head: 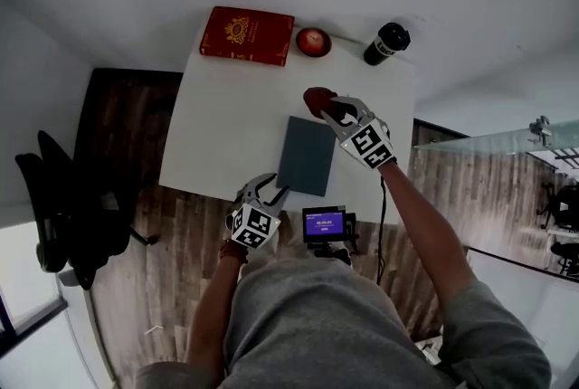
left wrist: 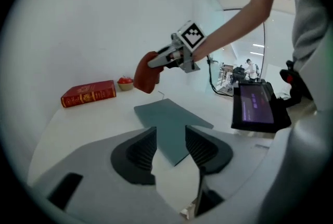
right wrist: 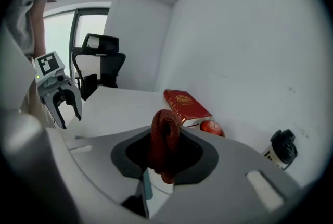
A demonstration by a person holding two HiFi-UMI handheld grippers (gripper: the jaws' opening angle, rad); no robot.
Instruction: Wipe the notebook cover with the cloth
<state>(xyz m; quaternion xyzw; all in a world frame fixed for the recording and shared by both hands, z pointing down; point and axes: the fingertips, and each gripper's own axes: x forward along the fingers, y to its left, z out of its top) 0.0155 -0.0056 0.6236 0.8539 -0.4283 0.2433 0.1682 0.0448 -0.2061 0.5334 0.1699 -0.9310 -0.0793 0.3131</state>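
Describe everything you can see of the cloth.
The cloth is dark red with a ribbed, knitted look, bunched into a wad. The right hand-held gripper pinches it between its jaws, holding it in the air near the far edge of the notebook, apparently touching nothing else.

This is an office: a white desk [head: 226, 125] stands on a wood-plank floor [head: 136, 288], with a black swivel chair [head: 68, 206] well left of the fingers [head: 280, 198] of the left gripper [head: 276, 185]. Right of the fingers [head: 348, 107] of the right gripper [head: 330, 107], a glass partition [head: 507, 143] screens more chairs [head: 565, 197].
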